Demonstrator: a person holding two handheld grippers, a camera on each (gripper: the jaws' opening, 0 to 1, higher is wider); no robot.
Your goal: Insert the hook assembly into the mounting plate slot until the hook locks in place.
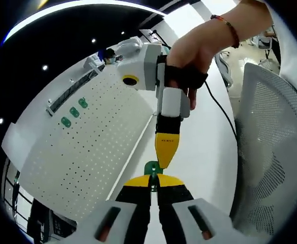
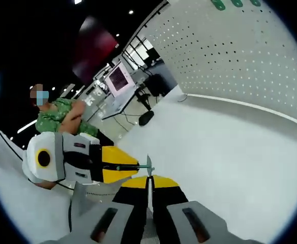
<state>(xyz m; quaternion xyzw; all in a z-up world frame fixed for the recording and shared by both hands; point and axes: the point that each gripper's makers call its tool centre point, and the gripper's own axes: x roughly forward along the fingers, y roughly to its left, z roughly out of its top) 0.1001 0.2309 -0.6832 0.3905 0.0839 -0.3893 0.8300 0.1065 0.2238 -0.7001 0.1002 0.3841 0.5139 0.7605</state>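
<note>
left gripper view: the left gripper [image 1: 153, 184] is clamped on the green hook assembly [image 1: 152, 168], and the right gripper [image 1: 166, 161] tip meets it. the mounting plate [image 1: 82, 152] stands well apart at the table's far edge; insertion is not begun.

right gripper view: the right gripper [image 2: 149, 184] is closed on the hook assembly [image 2: 147, 168], with the left gripper [image 2: 119, 166] holding its stem above the table [image 2: 219, 152].

— How much of the hook [image 1: 152, 168] could you see in the left gripper view?

— Little. The left gripper [image 1: 154, 184] covered its lower part, and the right gripper [image 1: 166, 152] hid one side. Its shape was too small to tell.

— And the pegboard [image 1: 82, 147]?

— Its lower corner was cut off by the picture's edge. The three green pieces [image 1: 73, 112] on it were too small to make out (hooks, perhaps).

— The right gripper view?

— The hook [image 2: 138, 167] was a thin sliver there, its ends buried between both jaw pairs. The screen [image 2: 119, 79] was blurred.
</note>
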